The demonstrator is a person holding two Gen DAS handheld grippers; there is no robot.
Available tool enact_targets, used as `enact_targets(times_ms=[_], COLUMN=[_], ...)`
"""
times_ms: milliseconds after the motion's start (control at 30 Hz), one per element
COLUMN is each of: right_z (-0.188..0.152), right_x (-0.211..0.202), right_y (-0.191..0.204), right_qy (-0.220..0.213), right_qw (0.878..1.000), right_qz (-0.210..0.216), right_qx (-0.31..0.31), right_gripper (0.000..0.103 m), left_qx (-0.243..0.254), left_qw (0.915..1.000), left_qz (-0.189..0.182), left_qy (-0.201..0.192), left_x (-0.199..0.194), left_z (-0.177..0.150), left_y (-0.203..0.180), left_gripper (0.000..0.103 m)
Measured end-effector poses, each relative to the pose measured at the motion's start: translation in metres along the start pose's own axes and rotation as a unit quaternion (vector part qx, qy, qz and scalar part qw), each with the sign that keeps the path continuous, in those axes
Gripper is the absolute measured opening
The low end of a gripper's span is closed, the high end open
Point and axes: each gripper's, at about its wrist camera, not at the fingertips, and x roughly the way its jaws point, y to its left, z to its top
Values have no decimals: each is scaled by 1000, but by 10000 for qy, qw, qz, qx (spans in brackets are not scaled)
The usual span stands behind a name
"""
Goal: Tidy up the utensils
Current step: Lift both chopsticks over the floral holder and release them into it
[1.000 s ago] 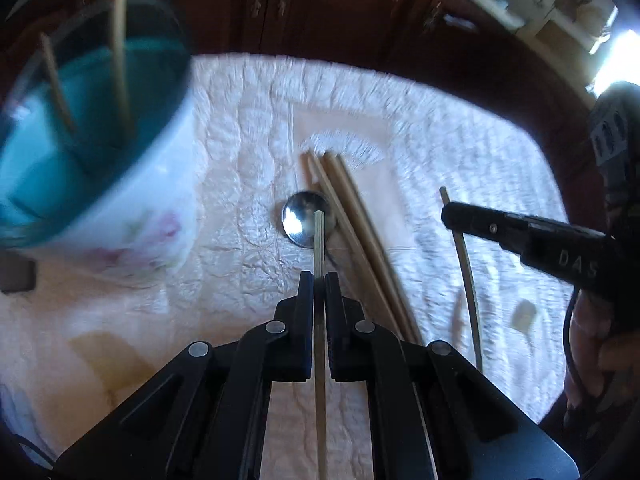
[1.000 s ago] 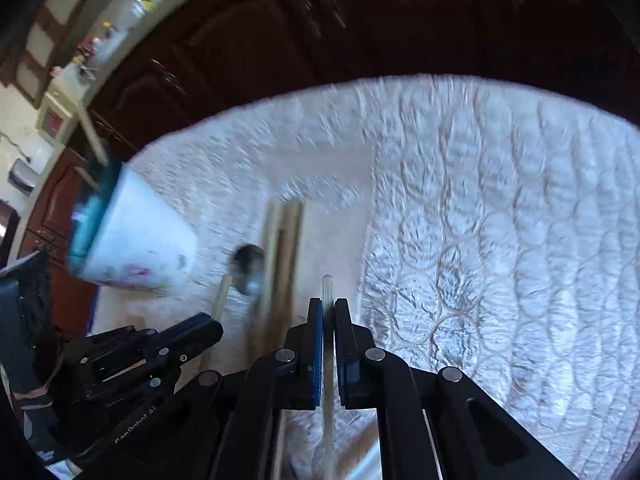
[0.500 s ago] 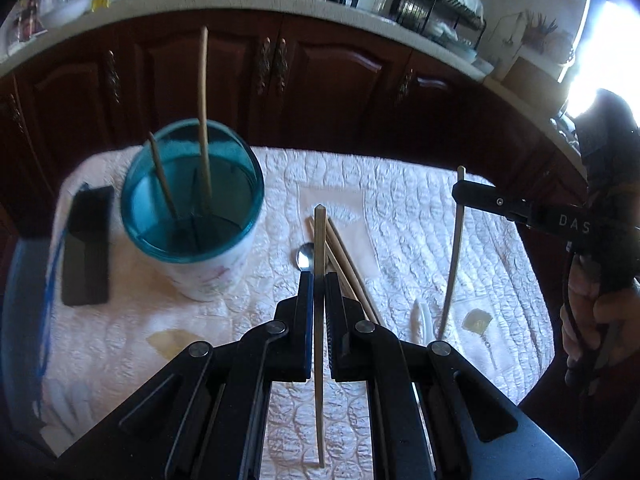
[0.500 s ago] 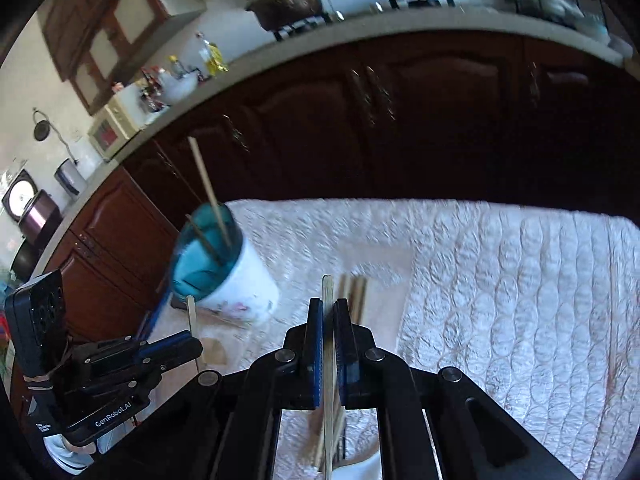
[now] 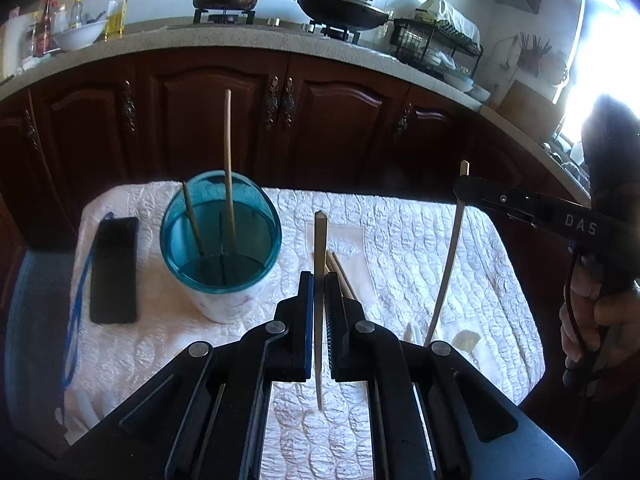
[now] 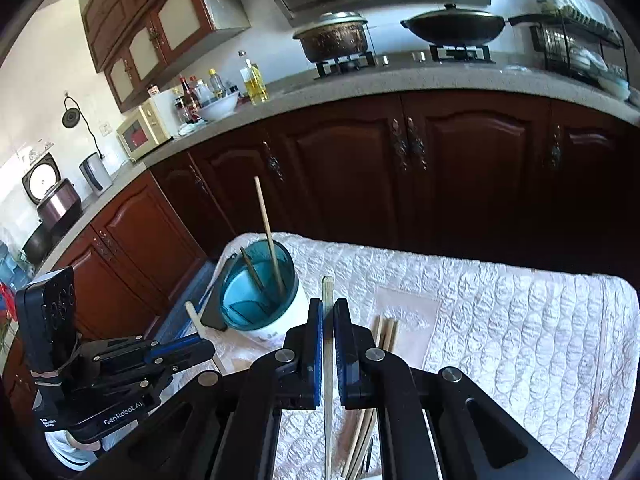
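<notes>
2 chopsticks are airborne, 1 in each gripper. The left gripper (image 5: 318, 292) is clamped on the left chopstick (image 5: 319, 264), which stands near upright, blunt end up, tip hanging above the quilted cloth (image 5: 420, 240). The right gripper (image 6: 328, 320) is clamped likewise on the right chopstick (image 6: 327, 344).

The target, by judgement, is the teal-rimmed cup (image 5: 220, 248), standing on the cloth ahead and to the left of both grippers. The left gripper is the nearer; the right gripper must cross further.

Each stick's long axis already roughly matches the cup's upright axis, so insertion calls mainly for travel over the rim, then descent.

Obstructions: 2 sticks (image 5: 229, 168) already lean inside the cup. A black phone (image 5: 114, 270) lies left of the cup. Loose chopsticks (image 6: 384, 336) remain on the cloth.
</notes>
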Motion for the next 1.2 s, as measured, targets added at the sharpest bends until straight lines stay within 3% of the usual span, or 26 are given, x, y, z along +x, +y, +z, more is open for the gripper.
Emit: enact_targets(times_ms=[433, 767, 1000, 1200], right_z=[38, 92, 122, 130], right_x=[-4, 7, 33, 76], right_y=[25, 57, 79, 83], right_qy=[-320, -743, -986, -1083], right_qw=[9991, 9962, 9937, 9927], right_qz=[136, 203, 161, -13], right_qx=[-223, -409, -507, -523], right_gripper=[5, 5, 5, 5], left_qx=[-140, -251, -261, -269], left_qw=[9991, 9939, 9888, 9879], left_qz=[-19, 413, 925, 1180], left_qy=[-408, -993, -1144, -964], left_x=[-46, -74, -57, -21], left_z=[36, 91, 112, 111], left_y=[22, 55, 75, 90], left_gripper=[4, 4, 4, 4])
